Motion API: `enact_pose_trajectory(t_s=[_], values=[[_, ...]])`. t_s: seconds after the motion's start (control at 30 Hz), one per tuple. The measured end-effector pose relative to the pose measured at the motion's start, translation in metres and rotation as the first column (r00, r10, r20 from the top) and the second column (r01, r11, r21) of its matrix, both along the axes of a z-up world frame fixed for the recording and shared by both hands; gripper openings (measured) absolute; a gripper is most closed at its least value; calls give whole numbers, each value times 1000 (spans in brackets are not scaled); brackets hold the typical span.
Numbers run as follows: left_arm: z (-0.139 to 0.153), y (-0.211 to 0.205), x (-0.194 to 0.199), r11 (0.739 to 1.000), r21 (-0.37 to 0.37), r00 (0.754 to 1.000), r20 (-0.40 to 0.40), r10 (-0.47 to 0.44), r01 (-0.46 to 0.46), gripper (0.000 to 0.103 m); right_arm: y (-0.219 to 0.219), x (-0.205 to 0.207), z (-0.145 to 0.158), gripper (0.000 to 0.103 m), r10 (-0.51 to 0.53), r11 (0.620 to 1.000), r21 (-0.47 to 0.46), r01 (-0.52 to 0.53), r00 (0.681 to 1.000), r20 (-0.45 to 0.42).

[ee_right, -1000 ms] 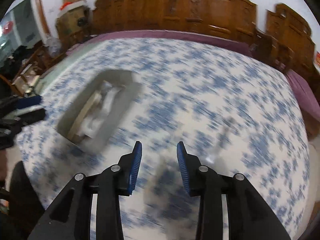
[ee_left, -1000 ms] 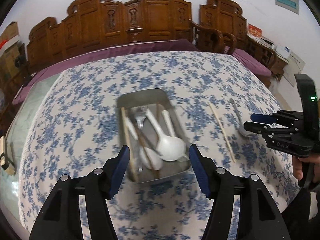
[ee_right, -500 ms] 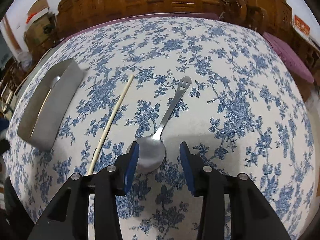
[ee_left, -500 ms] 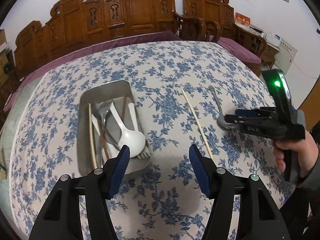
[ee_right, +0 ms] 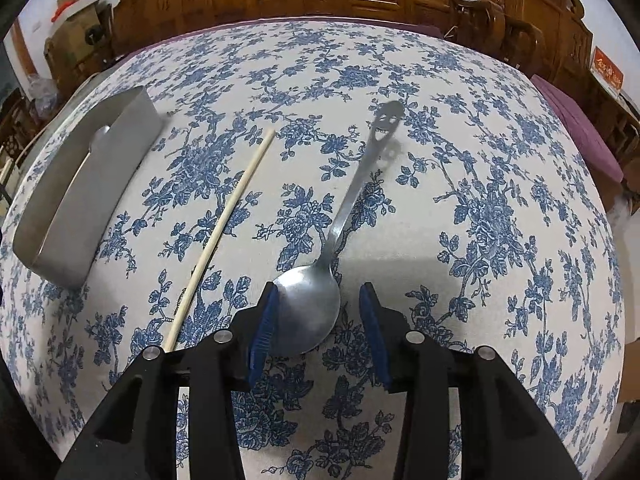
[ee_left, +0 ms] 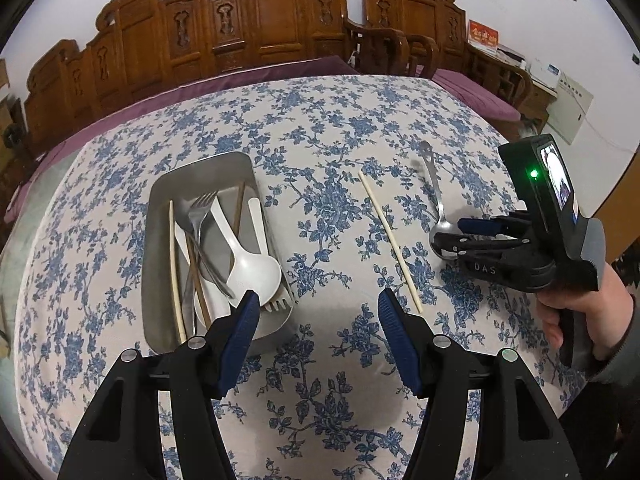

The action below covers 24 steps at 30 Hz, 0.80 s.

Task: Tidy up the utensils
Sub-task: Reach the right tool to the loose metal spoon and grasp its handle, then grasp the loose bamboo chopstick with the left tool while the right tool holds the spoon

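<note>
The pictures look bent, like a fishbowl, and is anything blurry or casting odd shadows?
Left wrist view: fisheye curve bows the table and chairs; everything sharp; dark corners. Right wrist view: same bulge; the metal spoon has a raised, slightly soft handle throwing a shadow on the cloth, with dull glare on its bowl.

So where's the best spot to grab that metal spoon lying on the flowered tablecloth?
Probably at the bowl, from above. The metal spoon lies flat on the tablecloth, its thin handle pointing away, so the wide bowl offers two edges to pinch. The right gripper is already there, jaws closing either side of the bowl, one pad at its edge and the other not yet touching. The chopstick lies clear alongside.
</note>
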<state>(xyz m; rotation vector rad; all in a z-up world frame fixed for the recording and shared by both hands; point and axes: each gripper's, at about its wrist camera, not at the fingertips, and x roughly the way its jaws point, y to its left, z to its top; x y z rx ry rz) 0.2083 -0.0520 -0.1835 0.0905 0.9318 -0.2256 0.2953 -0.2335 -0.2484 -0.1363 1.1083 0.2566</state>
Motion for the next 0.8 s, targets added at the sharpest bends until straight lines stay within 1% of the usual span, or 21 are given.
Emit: enact_pose_trajectory(t_s=[0.03,0.1,0.13,0.17,0.27,0.37,0.47,0.6,0.8], values=[[-1,-1,0,1000,1,1000,-2,-1,1,59,2,-1,0,32,8,1000,-3,-8,1000,2],[-3,-3,0,1000,3,1000,-5,-5,5,59,6,-3,0,32,5,1000,-21,-5,1000,7],[-4,-4,0,1000,6,1000,-6,-8,8,59,5,-3,0,30,2,1000,-19,-2,1000,8],[-5,-5,0,1000,7,1000,-7,-10,10,59,3,-3,1,24,-5,1000,-14,5,1000,10],[-7,-8,0,1000,10,1000,-10,-16,16,59,-7,1,4,12,-25,999,32,25,1000,5],[-8,-13,2,1000,18,1000,-13,-22,22,59,-9,3,12,6,-25,998,63,24,1000,6],[-10,-17,5,1000,16,1000,-17,-24,24,59,-6,2,21,2,-10,997,81,9,1000,12],[-16,-25,12,999,14,999,-30,-30,30,59,-2,-1,28,2,12,998,59,-13,1000,20],[-29,-43,25,999,17,998,-53,-41,42,59,-24,-4,36,2,-15,997,70,13,999,29]])
